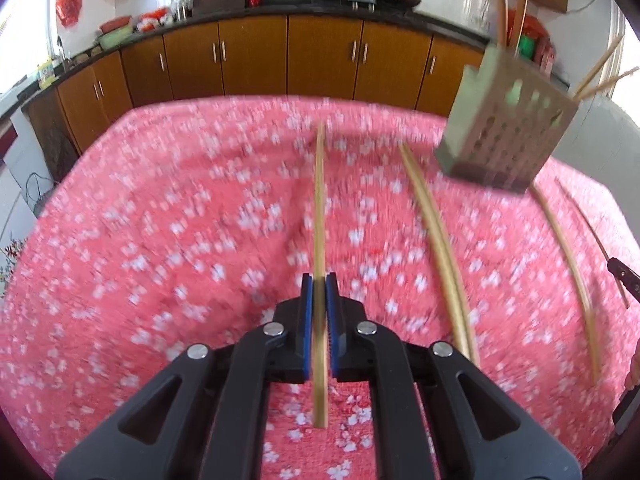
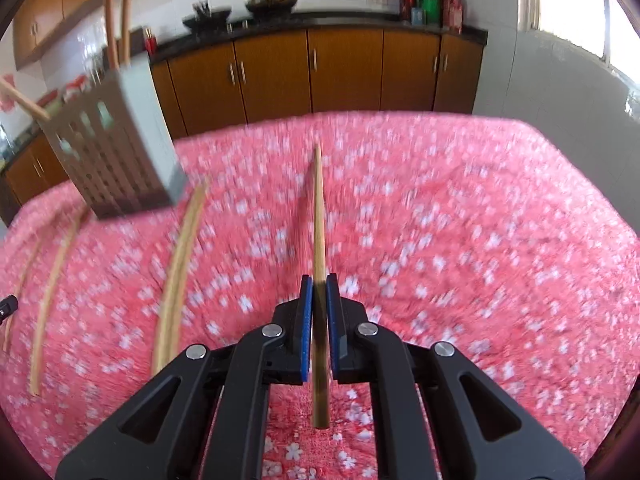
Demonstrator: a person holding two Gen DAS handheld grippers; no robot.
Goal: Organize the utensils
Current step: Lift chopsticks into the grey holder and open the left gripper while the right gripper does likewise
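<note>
Each gripper is clenched on 1 chopstick: the left gripper (image 1: pixel 319 282) pinches a chopstick (image 1: pixel 320 200) that runs straight ahead between its jaws, and the right gripper (image 2: pixel 319 282) grips another chopstick (image 2: pixel 319 220) the same way. These look light, stiff and smooth, so a hold nearer mid-length should stop them swivelling. The perforated holder (image 1: pixel 506 136) stands ahead and right of the left gripper, with 2 loose chopsticks (image 1: pixel 436 240) on the cloth between.

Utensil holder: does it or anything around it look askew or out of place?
Nothing is spilled or damaged. The grey perforated holder only looks tilted near the fisheye edge. Loose chopsticks lie on the pink cloth, unsorted. Each gripper, left and right, clamps one chopstick.
</note>
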